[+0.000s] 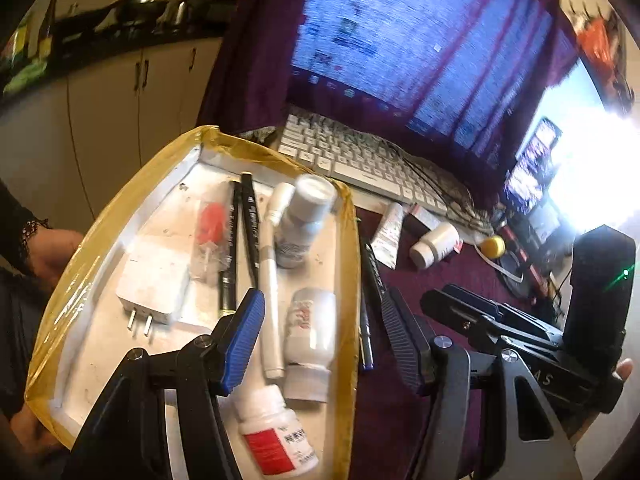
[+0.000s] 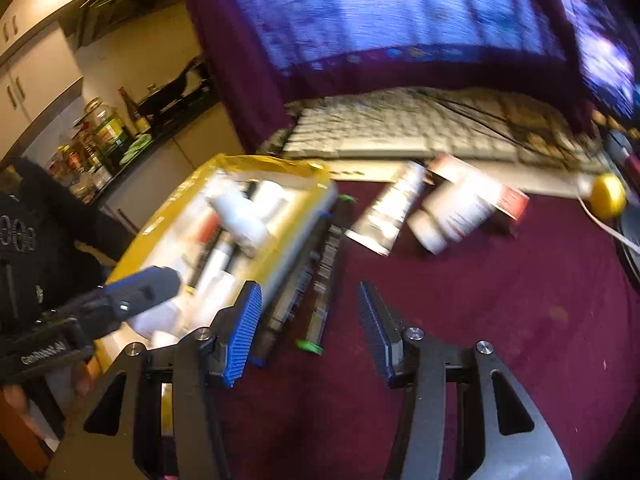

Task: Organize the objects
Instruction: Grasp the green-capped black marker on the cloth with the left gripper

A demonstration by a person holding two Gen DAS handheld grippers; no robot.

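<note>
1. Your yellow-taped tray (image 1: 72,280) sits at the left of the maroon-covered counter (image 2: 500,300). It holds a white charger plug (image 1: 154,284), a red item in a clear wrapper (image 1: 210,236), two black pens (image 1: 240,240), a white marker (image 1: 270,280) and three white bottles (image 1: 310,320).
2. Your left gripper (image 1: 322,340) hangs over the tray's right edge — jaws wide apart, nothing between them.
3. Just outside that edge, pens (image 2: 320,272) lie on the cloth side by side.
4. Your right gripper (image 2: 310,334) hovers above those pens — jaws spread, empty.
5. Further right lie a tube (image 1: 388,236), a tipped white bottle (image 1: 434,244) and a yellow ball (image 1: 494,246), near the white keyboard (image 1: 360,156).
</note>
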